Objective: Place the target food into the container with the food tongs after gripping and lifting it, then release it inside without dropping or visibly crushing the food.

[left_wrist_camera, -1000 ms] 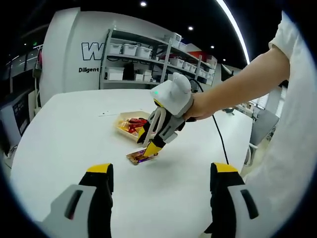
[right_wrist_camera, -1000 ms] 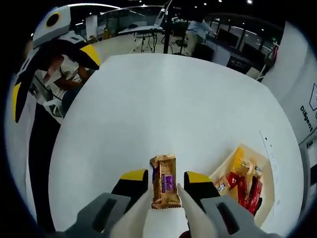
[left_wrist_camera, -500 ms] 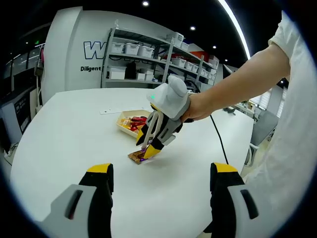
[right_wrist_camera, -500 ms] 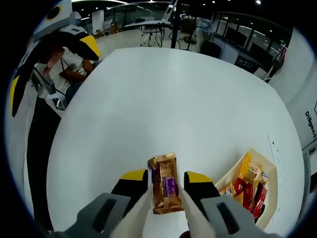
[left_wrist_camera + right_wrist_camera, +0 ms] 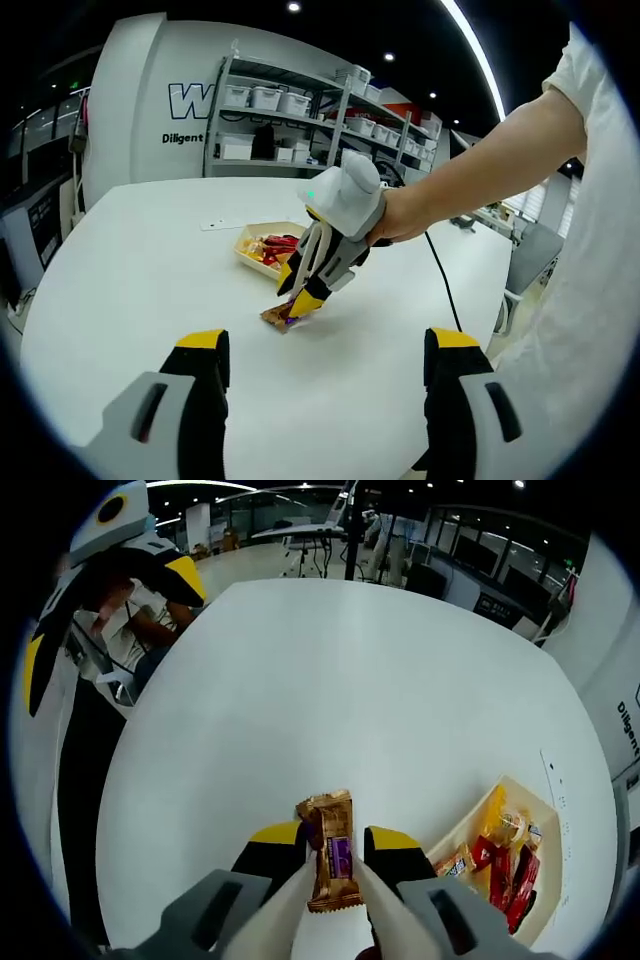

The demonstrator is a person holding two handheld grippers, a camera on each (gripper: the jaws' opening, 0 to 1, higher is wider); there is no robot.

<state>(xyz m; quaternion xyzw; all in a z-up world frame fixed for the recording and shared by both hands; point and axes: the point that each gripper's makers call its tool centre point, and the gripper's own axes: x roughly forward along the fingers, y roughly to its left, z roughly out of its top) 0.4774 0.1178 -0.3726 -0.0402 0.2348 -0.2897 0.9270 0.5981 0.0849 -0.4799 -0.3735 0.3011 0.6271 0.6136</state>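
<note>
A gold-brown snack packet (image 5: 329,865) with a purple label is pinched between white tong blades held in my right gripper (image 5: 331,852), which is shut on the tongs. In the left gripper view the right gripper (image 5: 303,298) hangs over the white table with the packet (image 5: 277,317) at the tong tips, just off the surface. A shallow yellow tray (image 5: 545,810) of red and orange wrapped snacks lies to the right; it also sits behind the packet as the tray (image 5: 247,240). My left gripper (image 5: 325,375) is open, low over the table with nothing between its jaws.
The round white table (image 5: 350,690) has open room on the left and far side. Shelving with white bins (image 5: 270,110) stands beyond it. A person's arm (image 5: 490,170) and white shirt are at the right. A black cable (image 5: 445,280) trails over the table edge.
The tong blades have closed in on the packet, and it has lifted slightly off the table. The left gripper has stayed put.
</note>
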